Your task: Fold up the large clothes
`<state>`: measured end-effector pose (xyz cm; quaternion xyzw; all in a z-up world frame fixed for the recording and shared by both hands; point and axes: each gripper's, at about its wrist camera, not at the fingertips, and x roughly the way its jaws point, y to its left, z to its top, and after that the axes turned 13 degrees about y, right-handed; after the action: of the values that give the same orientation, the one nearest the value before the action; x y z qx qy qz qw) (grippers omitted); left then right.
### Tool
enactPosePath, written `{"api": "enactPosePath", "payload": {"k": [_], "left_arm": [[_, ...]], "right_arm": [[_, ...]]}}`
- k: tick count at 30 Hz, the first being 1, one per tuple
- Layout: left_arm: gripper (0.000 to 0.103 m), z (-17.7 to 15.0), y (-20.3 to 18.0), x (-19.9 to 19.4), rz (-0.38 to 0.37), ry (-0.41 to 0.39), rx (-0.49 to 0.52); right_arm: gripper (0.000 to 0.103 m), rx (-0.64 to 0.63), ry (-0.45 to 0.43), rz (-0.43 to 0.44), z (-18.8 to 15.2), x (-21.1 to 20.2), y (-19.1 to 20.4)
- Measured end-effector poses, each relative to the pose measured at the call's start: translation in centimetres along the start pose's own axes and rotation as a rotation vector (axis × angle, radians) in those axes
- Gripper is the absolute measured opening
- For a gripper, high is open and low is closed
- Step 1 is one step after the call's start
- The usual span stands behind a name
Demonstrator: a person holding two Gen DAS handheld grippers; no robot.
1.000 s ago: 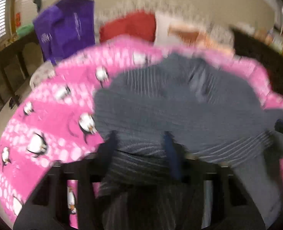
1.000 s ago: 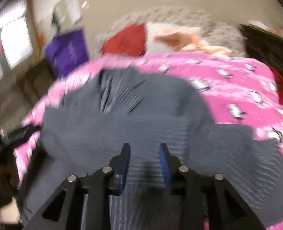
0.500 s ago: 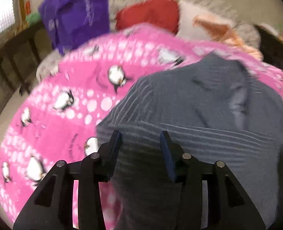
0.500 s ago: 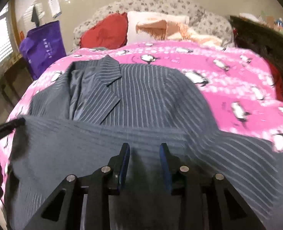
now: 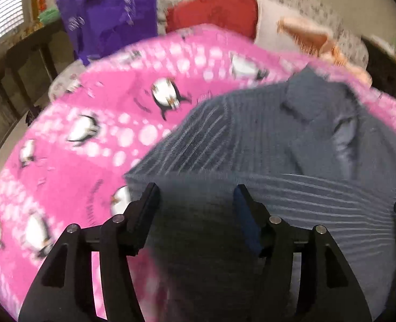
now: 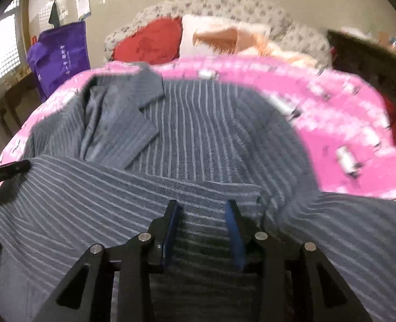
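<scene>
Pink penguin blanket (image 5: 71,177) beyond; left gripper (image 5: 195,196) opening, right gripper (image 6: 202,209) parting slightly, both released over striped jacket (image 6: 198,139).

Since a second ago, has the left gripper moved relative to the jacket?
Yes. The left gripper has shifted toward the jacket's left edge, more pink penguin blanket showing beside it. Its fingers are opening; fabric lies between them, unpinched.

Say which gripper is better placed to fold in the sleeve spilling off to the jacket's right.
Right, probably. The right gripper sits next to the loose sleeve of the jacket. The left gripper, jaws opening, is over the opposite edge, beside the pink blanket.
</scene>
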<state>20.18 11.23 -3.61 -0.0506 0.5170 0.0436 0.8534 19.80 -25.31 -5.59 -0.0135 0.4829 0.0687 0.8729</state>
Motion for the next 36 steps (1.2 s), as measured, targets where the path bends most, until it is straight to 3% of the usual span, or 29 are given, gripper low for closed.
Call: {"api": "enactPosePath", "payload": {"k": [2, 4, 6, 7, 9, 11, 12, 15, 18, 20, 22, 24, 29, 33, 35, 36], "left_arm": [[0.058, -2.0, -0.9, -3.0, -0.041, -0.074, 0.030], [0.063, -4.3, -2.6, -3.6, -0.080, -0.055, 0.088], [0.063, -5.5, -4.2, -2.1, -0.064, -0.001, 0.145], [0.063, -6.2, -4.9, -0.9, -0.018, 0.039, 0.178], [0.063, -6.9, -5.7, -1.3, 0.040, 0.018, 0.212], [0.063, -7.1, -5.5, -3.6, -0.025, -0.024, 0.192], [0.063, -7.4, -5.5, -4.9, -0.068, -0.054, 0.191], [0.068, -8.9, -5.5, -6.0, -0.094, -0.101, 0.222], [0.068, -10.0, -5.2, -3.9, -0.055, -0.047, 0.234], [0.068, -10.8, -3.6, -1.9, -0.095, 0.000, 0.197], [0.072, -10.4, -2.8, -2.1, -0.148, -0.010, 0.166], [0.073, -10.2, -2.9, -1.9, -0.147, 0.000, 0.167], [0.076, -10.7, -3.7, -1.8, -0.122, -0.005, 0.189], [0.076, -10.8, -3.2, -1.9, -0.133, -0.004, 0.183], [0.076, -10.9, -2.9, -2.5, -0.126, 0.000, 0.175], [0.076, -11.0, -2.7, -3.1, -0.118, -0.001, 0.166]], "right_arm": [[0.034, 0.004, -0.045, 0.034, -1.1, -2.7, 0.9], [0.034, -0.016, -0.017, 0.064, -2.6, -3.5, 2.5], [0.034, -0.055, 0.105, 0.084, -3.9, -1.6, 4.2], [0.034, -0.067, 0.159, 0.059, -4.6, -0.5, 4.7], [0.034, -0.057, 0.126, 0.043, -4.6, -2.3, 4.5], [0.034, -0.017, 0.042, 0.058, -4.3, -6.4, 2.9], [0.036, 0.003, -0.035, 0.059, -4.6, -9.5, 1.2], [0.041, 0.085, -0.122, -0.034, -6.9, -15.0, -5.1], [0.042, 0.232, -0.128, -0.135, -10.6, -17.6, -13.6], [0.042, 0.390, -0.107, -0.179, -14.1, -18.6, -20.1], [0.042, 0.536, -0.103, -0.169, -17.6, -19.3, -25.7], [0.042, 0.654, -0.097, -0.092, -20.7, -19.0, -29.6], [0.042, 0.752, -0.143, 0.064, -22.3, -16.6, -33.2], [0.039, 0.781, -0.213, 0.106, -21.1, -15.6, -34.7], [0.005, 0.805, -0.230, 0.144, -20.4, -15.5, -35.1], [0.005, 0.808, -0.228, 0.165, -20.2, -15.7, -34.9]]}}
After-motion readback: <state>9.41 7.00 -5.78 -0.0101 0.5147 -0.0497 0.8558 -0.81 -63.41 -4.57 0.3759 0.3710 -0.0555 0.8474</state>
